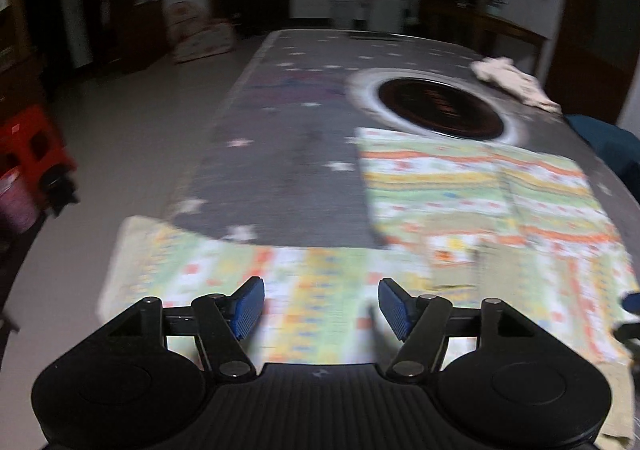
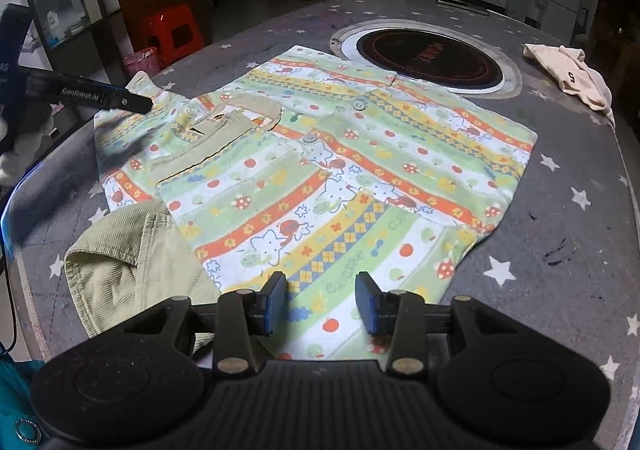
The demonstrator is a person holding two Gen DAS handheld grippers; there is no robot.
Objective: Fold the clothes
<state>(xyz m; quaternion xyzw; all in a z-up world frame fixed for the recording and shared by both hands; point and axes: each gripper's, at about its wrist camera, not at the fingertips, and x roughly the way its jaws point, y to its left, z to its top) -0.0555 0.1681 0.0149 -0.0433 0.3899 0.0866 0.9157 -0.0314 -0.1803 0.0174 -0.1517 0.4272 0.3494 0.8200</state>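
Left: the left gripper (image 1: 321,308) hovers with its jaws spread wide and nothing between them, above the near sleeve of the patterned shirt (image 2: 340,170); the left wrist view is motion-blurred, so contact with the cloth cannot be judged. In the right wrist view the same gripper (image 2: 132,103) appears over the far sleeve end, near the counter (image 2: 560,210) edge.

Centre: the shirt lies spread face up on the star-printed counter, its buttons and corduroy collar (image 2: 236,118) visible. One sleeve with a green corduroy cuff (image 2: 116,262) extends sideways, unfolded. The shirt's far hem lies just beside, perhaps overlapping, the round inset hob (image 2: 428,58).

Right: the right gripper (image 2: 322,304) is released, its pads apart above the near hem, grasping nothing. A cream garment (image 2: 572,78) lies crumpled well apart at the far right.

Progress, as a judgement: the shirt is flattened but no fold is evident; sleeves and body remain to be folded, and the cream garment is untouched.
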